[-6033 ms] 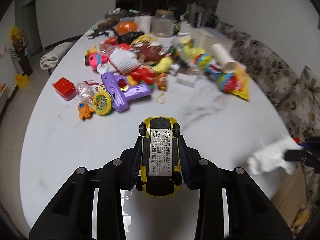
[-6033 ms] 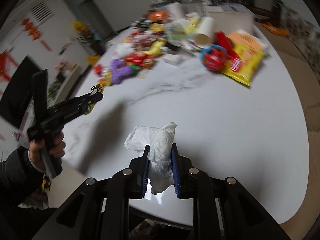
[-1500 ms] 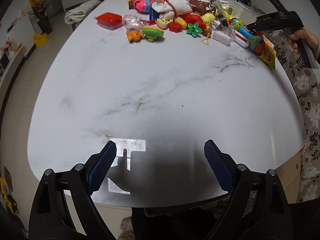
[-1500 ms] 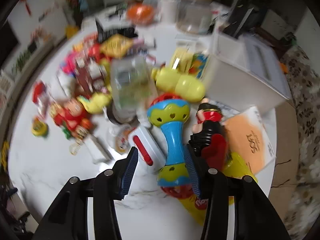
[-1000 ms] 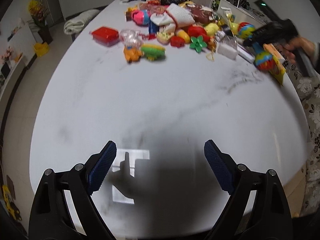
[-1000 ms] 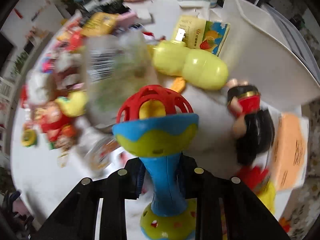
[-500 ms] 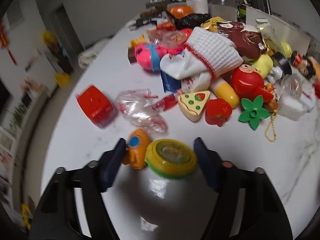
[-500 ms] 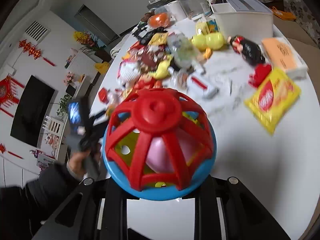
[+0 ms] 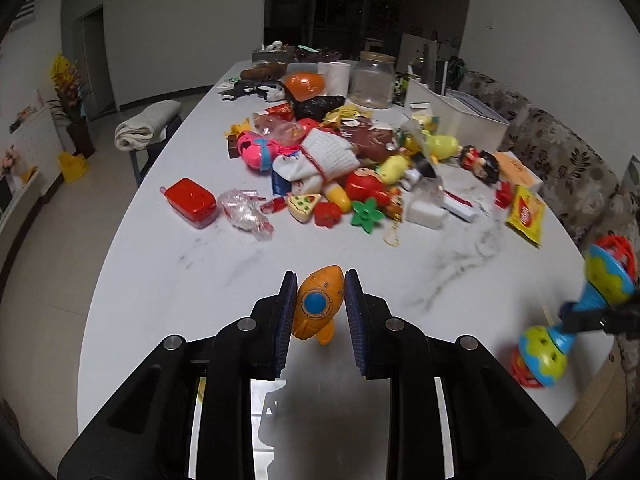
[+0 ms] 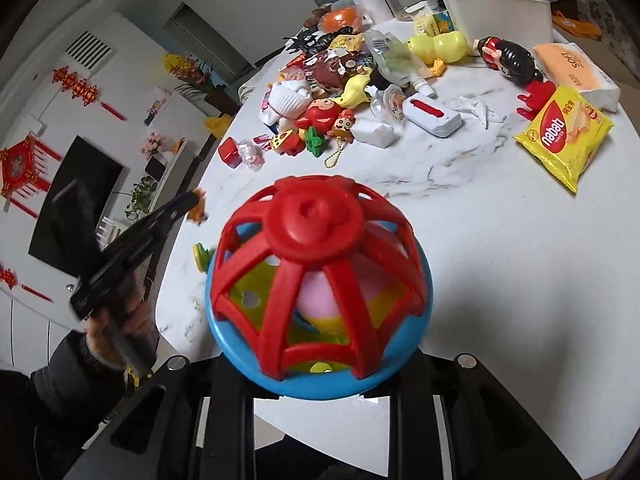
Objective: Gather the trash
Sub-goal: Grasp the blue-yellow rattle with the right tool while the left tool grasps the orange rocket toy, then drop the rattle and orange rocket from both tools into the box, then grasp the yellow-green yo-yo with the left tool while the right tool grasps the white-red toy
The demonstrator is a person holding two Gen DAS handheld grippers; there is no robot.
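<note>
You're mid-carry on both sides right now: your left gripper is clamping the orange rocket toy just above the near table edge, and your right gripper is gripping the rattle by its blue handle, out past the right edge. Next you're probably looking for somewhere to drop them, but no bin is showing. The white tub and glass jar are sitting at the far end, contents unclear.
</note>
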